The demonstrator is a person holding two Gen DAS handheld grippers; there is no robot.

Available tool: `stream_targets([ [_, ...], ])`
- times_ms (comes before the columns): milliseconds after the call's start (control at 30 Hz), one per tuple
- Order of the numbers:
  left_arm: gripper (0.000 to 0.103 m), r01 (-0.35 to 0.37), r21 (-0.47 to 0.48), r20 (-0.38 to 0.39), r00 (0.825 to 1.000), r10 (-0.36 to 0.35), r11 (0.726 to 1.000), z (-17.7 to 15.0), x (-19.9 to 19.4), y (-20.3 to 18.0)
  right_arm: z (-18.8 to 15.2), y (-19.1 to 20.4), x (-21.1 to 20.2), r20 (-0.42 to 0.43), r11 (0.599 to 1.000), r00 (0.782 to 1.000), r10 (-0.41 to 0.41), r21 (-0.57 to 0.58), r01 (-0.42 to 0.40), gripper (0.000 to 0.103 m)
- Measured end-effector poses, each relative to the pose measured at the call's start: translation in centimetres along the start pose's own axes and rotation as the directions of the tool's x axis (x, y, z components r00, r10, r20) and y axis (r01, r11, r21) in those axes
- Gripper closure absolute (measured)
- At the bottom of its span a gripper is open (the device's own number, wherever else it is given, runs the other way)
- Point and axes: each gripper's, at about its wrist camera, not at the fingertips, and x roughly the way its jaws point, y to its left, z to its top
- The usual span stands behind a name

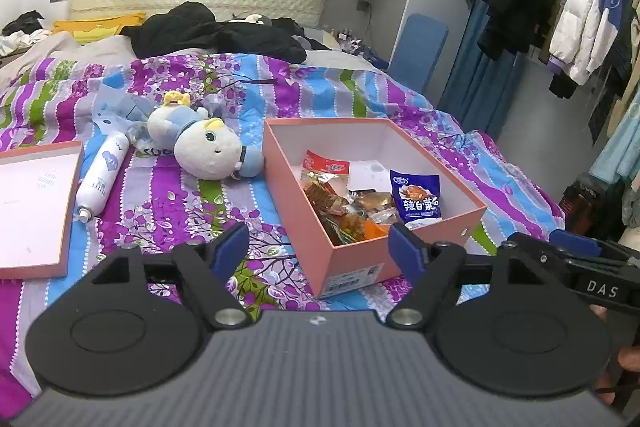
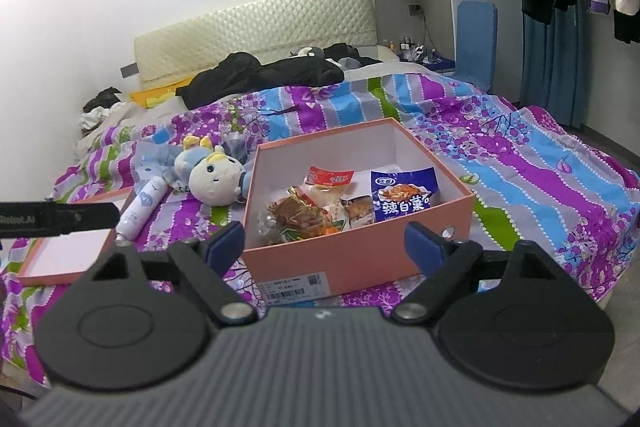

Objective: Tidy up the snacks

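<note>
Both my grippers hang with jaws spread wide and nothing between them: my left gripper point(image 1: 320, 247), my right gripper point(image 2: 325, 245). The snacks point(image 1: 352, 205) lie in the pink box point(image 1: 296, 187) just beyond, on the bedspread point(image 1: 180, 195).

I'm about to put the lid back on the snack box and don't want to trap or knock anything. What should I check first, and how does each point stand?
1. Left gripper empty, jaws apart: ok.
2. Right gripper empty, jaws apart: ok.
3. Snacks all inside the pink box, none over the rim: ok; the blue packet leans on the inner wall, below the edge.
4. Lid within sight and unobstructed: ok; it lies inside-up on the bedspread, left of the box.
5. Path from lid to box free: not ok; the white bottle and the plush toy lie between them.
6. Loose snacks left on the bedspread: cannot tell; none show, but the grippers hide the near part.
</note>
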Motion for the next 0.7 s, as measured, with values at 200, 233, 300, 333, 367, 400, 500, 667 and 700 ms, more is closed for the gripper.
stream_targets([
  [200,0.014,-0.027,0.002,-0.003,1.000,0.027,1.000,0.16,-0.24,-0.05,0.16,0.54,-0.20,0.005,0.999,1.000,0.007,-0.032,-0.007,0.015],
  [233,0.011,-0.030,0.005,-0.003,1.000,0.030,1.000,0.19,-0.30,-0.08,0.19,0.60,-0.24,0.005,0.999,1.000,0.006,-0.034,-0.006,0.015],
  [300,0.010,-0.033,0.013,-0.003,0.999,0.033,0.999,0.25,-0.31,-0.18,0.21,0.60,-0.30,0.008,0.999,1.000,0.012,-0.031,-0.012,0.015],
  [333,0.007,-0.034,0.016,-0.002,0.999,0.034,0.999,0.27,-0.32,-0.21,0.22,0.56,-0.34,0.009,1.000,1.000,0.013,-0.028,-0.013,0.015],
  [367,0.005,-0.036,0.017,0.000,0.999,0.036,0.999,0.28,-0.34,-0.23,0.25,0.55,-0.35,0.011,1.000,1.000,0.015,-0.025,-0.014,0.015],
  [400,0.005,-0.034,0.018,0.002,0.999,0.034,0.999,0.31,-0.38,-0.24,0.30,0.58,-0.39,0.014,1.000,1.000,0.016,-0.024,-0.015,0.015],
  [500,0.003,-0.028,0.019,-0.005,1.000,0.028,0.999,0.54,-0.38,-0.26,0.50,0.74,-0.47,0.025,1.000,1.000,0.012,-0.028,-0.011,0.015],
  [667,0.003,-0.025,0.022,-0.022,0.999,0.025,0.999,0.79,-0.11,-0.53,0.62,0.91,-0.42,0.031,0.999,0.999,0.012,-0.036,-0.011,0.015],
  [700,0.003,-0.024,0.021,-0.023,0.999,0.025,0.999,0.85,-0.11,-0.60,0.65,0.88,-0.38,0.030,0.999,0.999,0.012,-0.034,-0.011,0.015],
])
